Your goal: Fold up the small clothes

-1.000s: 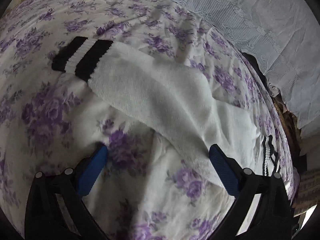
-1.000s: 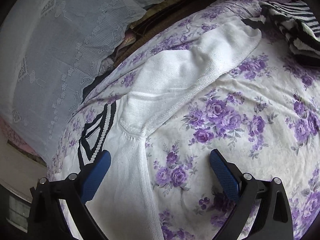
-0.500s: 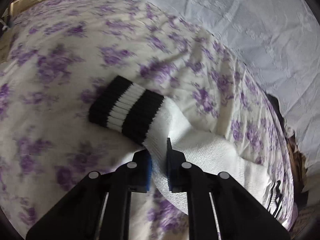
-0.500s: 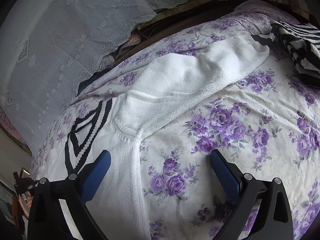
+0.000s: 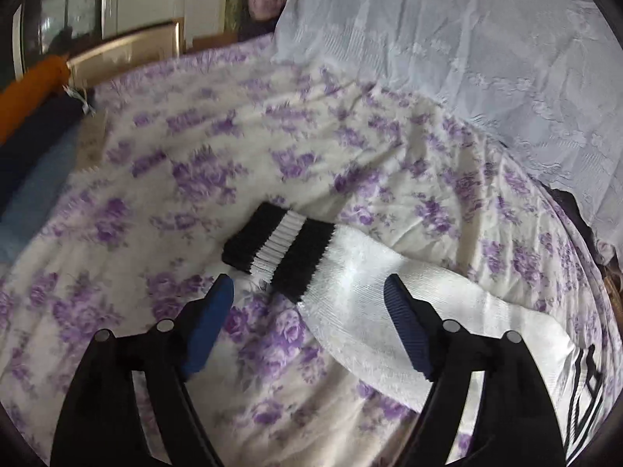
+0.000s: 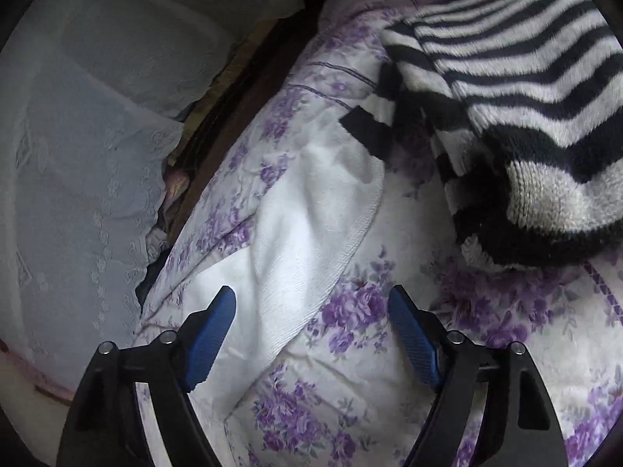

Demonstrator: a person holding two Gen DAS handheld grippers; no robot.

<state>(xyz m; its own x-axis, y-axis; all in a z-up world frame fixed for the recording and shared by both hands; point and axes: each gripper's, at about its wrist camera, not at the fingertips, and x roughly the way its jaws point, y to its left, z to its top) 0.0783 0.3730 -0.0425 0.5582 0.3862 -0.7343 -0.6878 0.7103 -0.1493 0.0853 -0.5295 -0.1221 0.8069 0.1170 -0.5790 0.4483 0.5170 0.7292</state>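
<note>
Your left gripper (image 5: 307,297) gapes empty, the white knit sweater's black-striped sleeve cuff (image 5: 278,247) just ahead of its fingers; right gripper (image 6: 311,305) likewise spread. Folding looks barely begun.

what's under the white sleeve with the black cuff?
The sleeve lies flat on the floral sheet, its cuff also on the sheet. Whatever sits directly beneath the fabric is covered. Nothing else shows at its edges.

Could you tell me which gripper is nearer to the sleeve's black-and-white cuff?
Left. The left gripper hangs open just short of the cuff; the right gripper sits farther down the sleeve.
</note>
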